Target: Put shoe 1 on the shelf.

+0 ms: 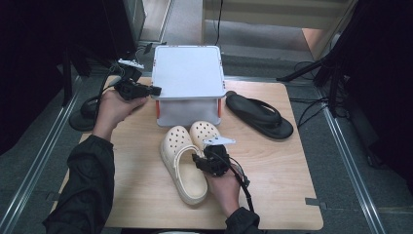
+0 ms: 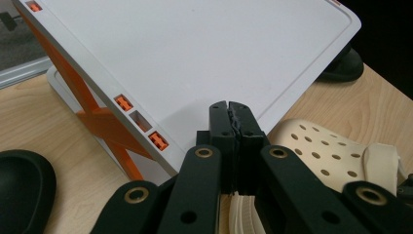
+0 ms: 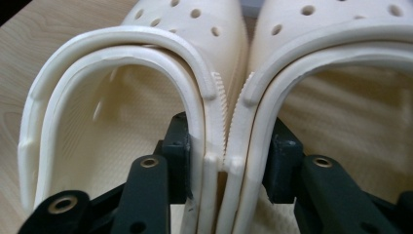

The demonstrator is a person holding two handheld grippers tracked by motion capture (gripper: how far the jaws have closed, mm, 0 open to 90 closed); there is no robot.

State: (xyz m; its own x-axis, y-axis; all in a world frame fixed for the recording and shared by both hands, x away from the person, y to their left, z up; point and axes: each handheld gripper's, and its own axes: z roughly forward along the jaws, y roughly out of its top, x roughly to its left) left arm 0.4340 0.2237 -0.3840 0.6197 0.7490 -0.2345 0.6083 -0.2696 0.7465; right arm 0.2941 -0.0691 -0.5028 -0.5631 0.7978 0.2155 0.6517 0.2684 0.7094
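While the right gripper (image 3: 225,146) sits low over the pair of cream clogs, its two black jaws stand one inside each shoe, pinching the two adjoining inner walls together between the pads. No earlier look to compare. In the high view this right gripper (image 1: 200,158) is at about 6 o'clock on the wooden table (image 1: 282,195), held by the person's right hand (image 1: 223,185).

Count, cream clogs: two. Left clog (image 1: 181,165) lies full length, toe toward 12 o'clock, heel strap swung forward across its opening. Right clog (image 1: 204,131) touches it along the inner side; its rear half is hidden under the gripper and hand. In the right gripper view both straps arch over the openings, left clog (image 3: 112,97), right clog (image 3: 341,73).

Count, black sandals: two. One sandal (image 1: 259,116) at about 2 o'clock of the clogs, just beside the rack's right side. A second dark sandal (image 2: 22,187) shows at the left gripper view's lower left, on the table by the rack's orange leg.

Count, racks: one. White shelf rack (image 1: 187,73) with orange side braces at 12 o'clock, just beyond the clog toes.

Left gripper (image 1: 155,90) at about 10 o'clock, held level in the left hand (image 1: 113,109), jaws pressed together and empty, tips at the rack's top left edge; touching or not, cannot tell.
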